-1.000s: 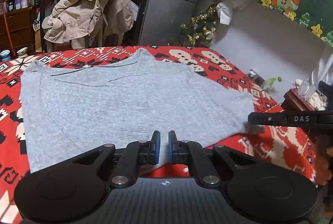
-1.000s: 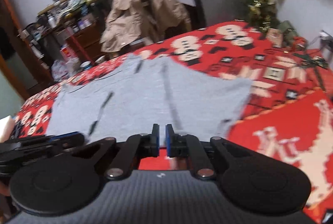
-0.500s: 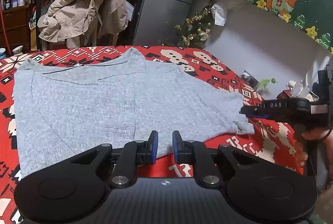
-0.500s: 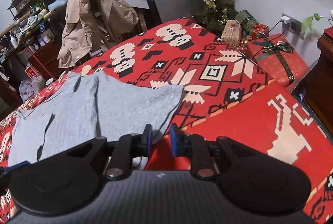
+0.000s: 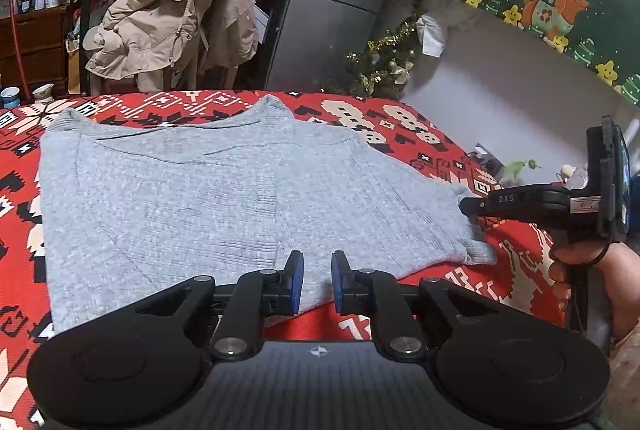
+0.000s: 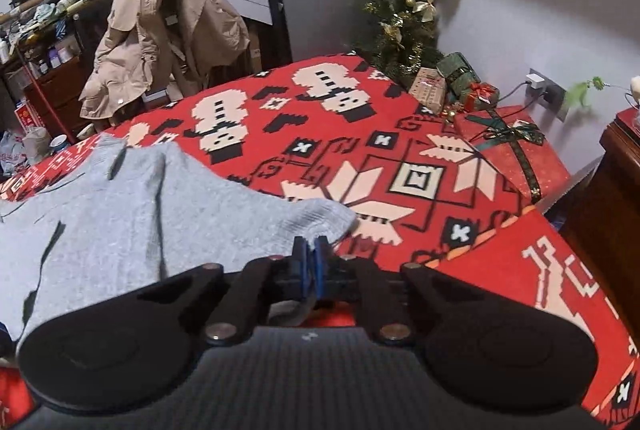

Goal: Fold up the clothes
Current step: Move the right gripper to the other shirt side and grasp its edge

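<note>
On the bed (image 5: 400,118) lies the flat sweater (image 5: 200,198); right tool (image 6: 311,250), just closed, seemingly pinches its cuff, left tool (image 5: 316,276) slightly parted, empty. A shallow pinch could slip when lifted.

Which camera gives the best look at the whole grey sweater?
The left wrist view: the grey sweater lies spread flat across the red patterned blanket, visible from collar to hem, with the right gripper at its sleeve cuff. The right wrist view shows only part of it, with the cuff between that gripper's closed pads.
</note>
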{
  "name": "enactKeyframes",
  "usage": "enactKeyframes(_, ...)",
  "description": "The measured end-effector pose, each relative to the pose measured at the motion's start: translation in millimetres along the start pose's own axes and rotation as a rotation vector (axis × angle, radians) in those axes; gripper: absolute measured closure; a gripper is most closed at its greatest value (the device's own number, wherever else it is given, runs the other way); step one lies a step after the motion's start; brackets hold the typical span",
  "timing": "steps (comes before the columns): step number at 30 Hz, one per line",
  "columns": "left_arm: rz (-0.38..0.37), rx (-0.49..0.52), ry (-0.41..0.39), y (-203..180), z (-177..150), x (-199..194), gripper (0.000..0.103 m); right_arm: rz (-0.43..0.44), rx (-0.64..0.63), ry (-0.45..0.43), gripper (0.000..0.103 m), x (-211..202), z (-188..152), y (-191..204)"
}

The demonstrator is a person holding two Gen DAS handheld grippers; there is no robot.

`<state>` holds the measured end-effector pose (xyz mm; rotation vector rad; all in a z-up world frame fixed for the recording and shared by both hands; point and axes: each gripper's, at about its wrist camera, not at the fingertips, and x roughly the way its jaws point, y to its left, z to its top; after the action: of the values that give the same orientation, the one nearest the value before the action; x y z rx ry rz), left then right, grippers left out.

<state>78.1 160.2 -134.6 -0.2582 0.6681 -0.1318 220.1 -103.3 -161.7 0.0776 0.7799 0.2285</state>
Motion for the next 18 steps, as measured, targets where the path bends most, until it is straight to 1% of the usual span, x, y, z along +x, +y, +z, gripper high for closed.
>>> enactKeyframes(2,0.005,-0.009,-0.010,3.8,0.4,-3.4,0.089,0.045,0.025,-0.010,0.100,-6.2,1.7,2.1)
enactKeyframes(4,0.012,-0.021,-0.022,8.9,1.2,-7.9,0.089,0.070,0.008,-0.046,0.100,-18.3,5.1,11.7)
enactKeyframes(8,0.039,-0.045,-0.049,20.3,1.8,-18.8,0.089,0.161,-0.031,-0.101,0.100,-42.2,16.8,43.4)
enactKeyframes(11,0.048,-0.069,-0.066,32.0,0.8,-29.2,0.089,0.240,-0.089,-0.127,0.100,-59.1,23.8,79.3)
enactKeyframes(14,0.058,-0.089,-0.084,43.2,-1.5,-39.7,0.089,0.290,-0.171,-0.152,0.100,-70.8,25.6,120.8)
enactKeyframes(18,0.070,-0.110,-0.100,58.4,-4.2,-53.5,0.089,0.375,-0.222,-0.151,0.100,-77.0,22.6,174.8)
